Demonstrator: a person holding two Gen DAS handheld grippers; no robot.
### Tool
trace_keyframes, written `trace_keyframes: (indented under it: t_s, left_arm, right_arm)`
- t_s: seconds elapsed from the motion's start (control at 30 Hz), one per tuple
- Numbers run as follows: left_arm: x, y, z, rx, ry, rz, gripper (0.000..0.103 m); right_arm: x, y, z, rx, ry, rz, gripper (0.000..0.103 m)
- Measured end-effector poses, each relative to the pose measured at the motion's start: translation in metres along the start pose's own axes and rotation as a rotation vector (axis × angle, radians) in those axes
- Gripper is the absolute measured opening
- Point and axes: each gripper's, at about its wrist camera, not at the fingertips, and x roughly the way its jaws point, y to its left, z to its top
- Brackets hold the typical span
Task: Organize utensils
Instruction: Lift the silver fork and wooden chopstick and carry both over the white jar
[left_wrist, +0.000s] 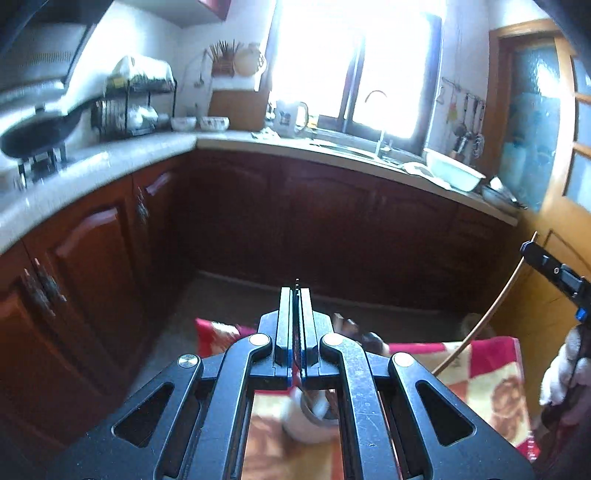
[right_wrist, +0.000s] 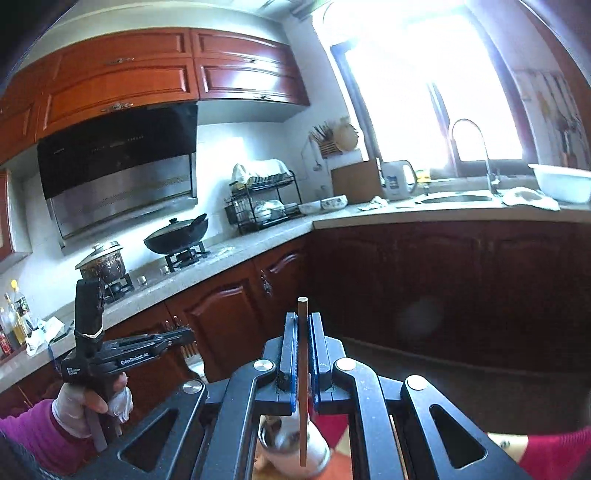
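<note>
Two tongs up: right tongs pinch a chopstick, left tongs clamp a fork. Next, drop both into the cup below.

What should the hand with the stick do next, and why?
Probably lower it, tip first, into the cup. The right gripper is shut on a wooden chopstick that already hangs upright right above the cup's mouth. The left gripper holds a fork.

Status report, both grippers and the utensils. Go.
Left gripper shut on a fork. Right gripper shut on a chopstick, upright. White cup below on the patterned cloth. Nothing in the way.
</note>
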Motion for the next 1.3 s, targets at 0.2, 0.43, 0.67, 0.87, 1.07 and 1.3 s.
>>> trace_keyframes:
  t_s: [0.2, 0.43, 0.67, 0.87, 1.07, 1.3]
  left_arm:
    - [0.029, -0.002, 0.004, 0.079, 0.007, 0.065, 0.001]
    - [0.057, -0.017, -0.013, 0.164, 0.027, 0.104, 0.001]
    - [0.084, -0.019, -0.030, 0.136, 0.095, 0.077, 0.001]
    - [0.096, -0.015, -0.039, 0.105, 0.130, 0.067, 0.001]
    - [0.096, -0.009, -0.040, 0.060, 0.143, 0.031, 0.001]
    - [0.078, -0.005, -0.038, -0.005, 0.135, -0.022, 0.054]
  right_arm:
    - [0.045, 0.016, 0.001, -0.028, 0.037, 0.017, 0.005]
    - [0.082, 0.019, -0.018, -0.061, 0.114, 0.010, 0.005]
    - [0.117, 0.008, -0.048, -0.057, 0.203, -0.017, 0.005]
    - [0.138, -0.017, -0.072, 0.032, 0.256, -0.028, 0.005]
    - [0.139, -0.028, -0.075, 0.087, 0.280, 0.007, 0.013]
    - [0.116, -0.033, -0.085, 0.139, 0.284, 0.020, 0.029]
